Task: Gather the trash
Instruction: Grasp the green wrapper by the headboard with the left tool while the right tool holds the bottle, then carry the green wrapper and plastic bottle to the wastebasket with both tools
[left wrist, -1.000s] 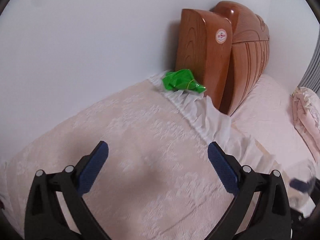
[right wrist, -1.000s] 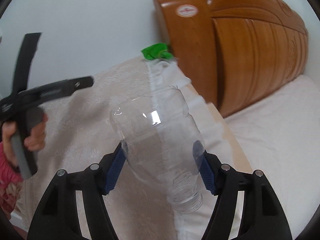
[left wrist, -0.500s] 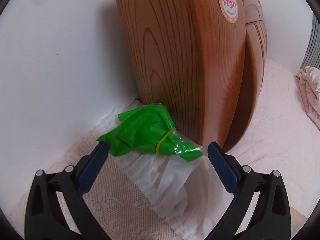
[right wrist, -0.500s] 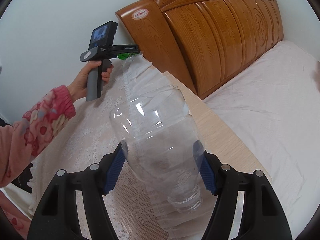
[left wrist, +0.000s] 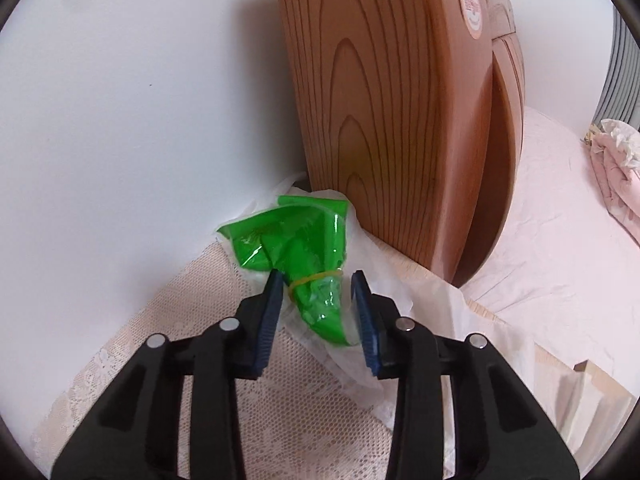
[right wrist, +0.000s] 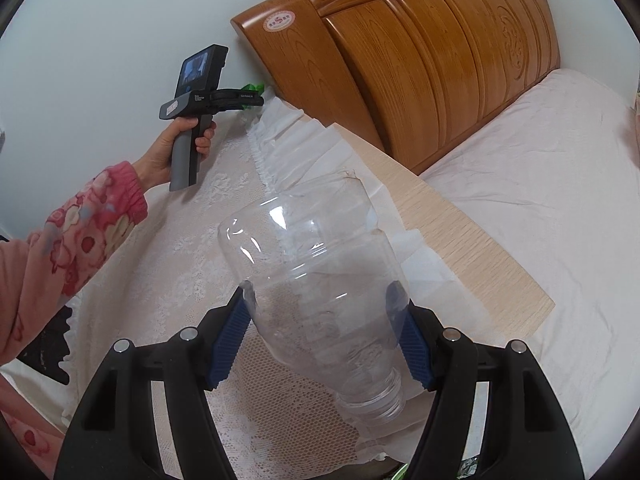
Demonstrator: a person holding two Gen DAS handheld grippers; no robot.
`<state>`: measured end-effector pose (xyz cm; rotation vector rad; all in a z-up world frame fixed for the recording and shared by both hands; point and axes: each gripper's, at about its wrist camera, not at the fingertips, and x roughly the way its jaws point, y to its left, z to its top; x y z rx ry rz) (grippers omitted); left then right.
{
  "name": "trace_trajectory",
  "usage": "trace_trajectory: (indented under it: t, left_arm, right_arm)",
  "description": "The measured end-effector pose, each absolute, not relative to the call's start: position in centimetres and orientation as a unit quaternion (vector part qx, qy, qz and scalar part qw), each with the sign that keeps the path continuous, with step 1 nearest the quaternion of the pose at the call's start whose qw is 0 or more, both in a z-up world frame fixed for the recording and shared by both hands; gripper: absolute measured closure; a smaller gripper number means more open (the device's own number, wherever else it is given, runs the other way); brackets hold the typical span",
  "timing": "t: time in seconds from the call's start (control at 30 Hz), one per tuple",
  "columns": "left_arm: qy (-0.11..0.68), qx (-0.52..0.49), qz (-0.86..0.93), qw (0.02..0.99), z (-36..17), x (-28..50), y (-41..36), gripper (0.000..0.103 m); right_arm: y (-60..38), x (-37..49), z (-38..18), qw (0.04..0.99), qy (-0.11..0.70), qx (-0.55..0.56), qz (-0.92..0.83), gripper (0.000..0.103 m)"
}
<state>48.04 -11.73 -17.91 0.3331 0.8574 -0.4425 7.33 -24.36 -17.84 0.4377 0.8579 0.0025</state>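
A crumpled green plastic bag [left wrist: 304, 240], tied with a yellow rubber band, lies on the white cloth at the foot of the wooden headboard [left wrist: 392, 112]. My left gripper [left wrist: 318, 280] straddles its tied neck, jaws narrowed; the left pad touches the bag and a small gap shows at the right pad. In the right wrist view the left gripper [right wrist: 256, 98] is small and far, with a bit of the green bag [right wrist: 254, 88] showing beyond it. My right gripper [right wrist: 324, 296] is shut on a clear cut-open plastic bottle [right wrist: 320, 280], neck pointing down toward me.
A lace cloth [right wrist: 192, 240] with a white frilled edge covers the nightstand. A light wooden ledge [right wrist: 460, 232] runs beside the bed. The mattress [right wrist: 540, 160] has a pale pink sheet. A white wall [left wrist: 140, 100] stands behind. Pink bedding [left wrist: 616, 168] lies at far right.
My left gripper has moved in onto the green bag and its jaws have narrowed from wide open to around the bag's neck. The right gripper keeps holding the bottle, drawn back a little.
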Motion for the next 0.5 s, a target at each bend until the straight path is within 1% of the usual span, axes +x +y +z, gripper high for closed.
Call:
trace_trajectory:
  t: [0.07, 0.17, 0.3, 0.4, 0.5]
  left_arm:
    - [0.407, 0.165, -0.212, 0.873, -17.5, 47.1, -11.1, 0.077]
    - [0.410, 0.155, -0.213, 0.873, -16.7, 46.5, -9.5, 0.078]
    - [0.408, 0.123, -0.213, 0.879, -13.9, 44.0, -6.4, 0.078]
    - [0.399, 0.118, -0.199, 0.888, -10.7, 40.1, -4.7, 0.078]
    - [0.405, 0.104, -0.182, 0.890, -8.1, 34.1, -2.8, 0.078]
  right_arm:
    - [-24.1, 7.3, -17.5, 0.888, 0.411, 0.207, -0.002, 0.034]
    - [-23.7, 7.2, -16.6, 0.890, 0.407, 0.205, -0.003, 0.034]
    - [-23.0, 6.4, -14.9, 0.896, 0.397, 0.197, -0.002, 0.034]
    - [-22.3, 5.5, -13.5, 0.900, 0.393, 0.189, 0.001, 0.034]
    - [-21.8, 4.3, -12.2, 0.899, 0.395, 0.187, 0.005, 0.034]
